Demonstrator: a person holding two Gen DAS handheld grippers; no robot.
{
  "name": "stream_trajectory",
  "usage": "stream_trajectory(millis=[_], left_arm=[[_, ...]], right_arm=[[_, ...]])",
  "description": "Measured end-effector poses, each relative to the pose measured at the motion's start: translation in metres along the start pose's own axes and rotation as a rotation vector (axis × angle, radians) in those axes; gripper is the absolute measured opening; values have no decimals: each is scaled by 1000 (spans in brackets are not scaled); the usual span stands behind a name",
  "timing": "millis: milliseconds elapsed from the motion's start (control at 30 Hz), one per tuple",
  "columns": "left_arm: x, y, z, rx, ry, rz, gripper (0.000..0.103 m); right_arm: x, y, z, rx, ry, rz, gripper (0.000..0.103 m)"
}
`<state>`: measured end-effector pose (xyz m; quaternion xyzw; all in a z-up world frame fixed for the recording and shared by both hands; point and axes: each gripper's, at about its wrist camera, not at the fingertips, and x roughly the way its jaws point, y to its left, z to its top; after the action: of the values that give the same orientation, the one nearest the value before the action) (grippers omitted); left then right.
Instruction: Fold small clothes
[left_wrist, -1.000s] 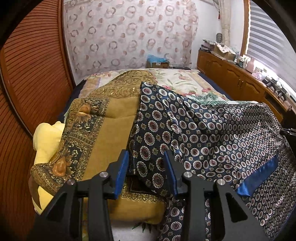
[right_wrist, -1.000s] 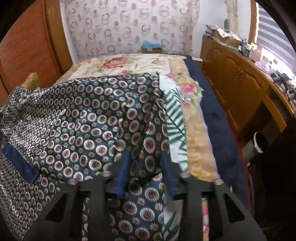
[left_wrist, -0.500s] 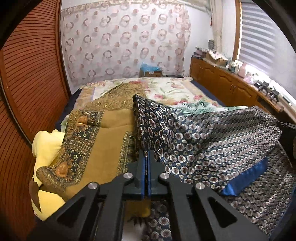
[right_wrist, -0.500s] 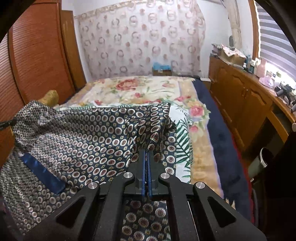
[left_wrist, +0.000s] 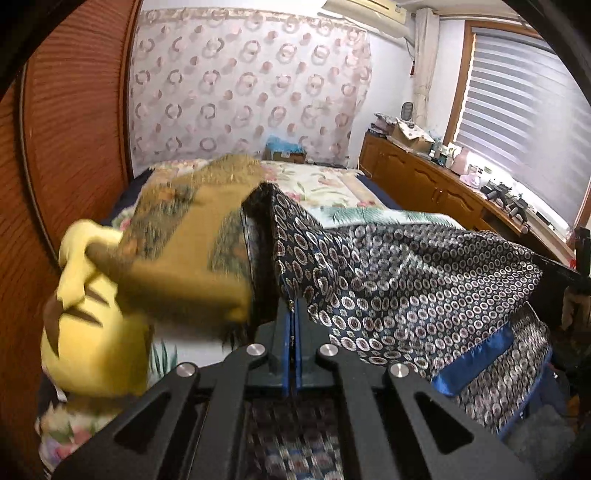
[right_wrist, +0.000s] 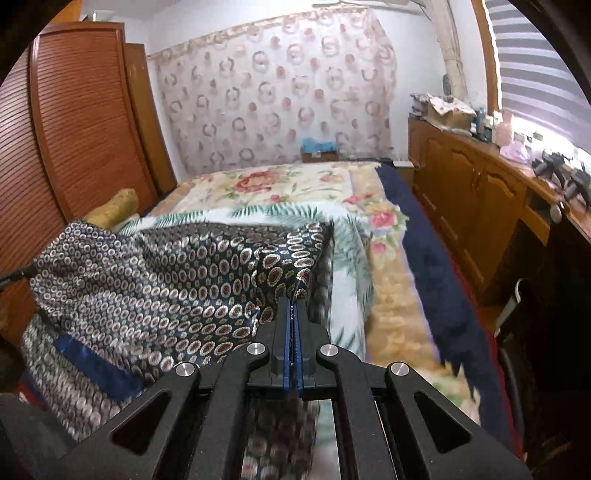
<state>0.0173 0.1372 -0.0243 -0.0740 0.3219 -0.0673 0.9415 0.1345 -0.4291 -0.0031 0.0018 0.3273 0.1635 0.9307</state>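
We hold the garment (left_wrist: 399, 280) aloft over the bed (right_wrist: 295, 184), left tongs (left_wrist: 292, 314) and right tongs (right_wrist: 294, 306) each clamped on a corner; its long axis stretches between them, both equally near.

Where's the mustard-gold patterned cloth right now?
In the left wrist view, the mustard-gold cloth lies on the bed's left side, over a yellow item, just left of the navy circle-print garment that the left gripper pinches.
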Motion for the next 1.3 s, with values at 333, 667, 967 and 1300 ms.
stream_trajectory(millis=[333, 667, 967, 1300], left_arm=[[-23, 7, -48, -63, 45, 37, 0], [-23, 3, -72, -36, 117, 78, 0], [-27, 3, -67, -33, 98, 101, 33], [-12, 1, -73, -33, 136, 124, 36]], right_arm=[[-21, -2, -27, -8, 63, -31, 0], [-14, 4, -40, -58, 145, -67, 0], [-22, 18, -34, -91, 94, -95, 16], [3, 65, -24, -146, 60, -14, 42]])
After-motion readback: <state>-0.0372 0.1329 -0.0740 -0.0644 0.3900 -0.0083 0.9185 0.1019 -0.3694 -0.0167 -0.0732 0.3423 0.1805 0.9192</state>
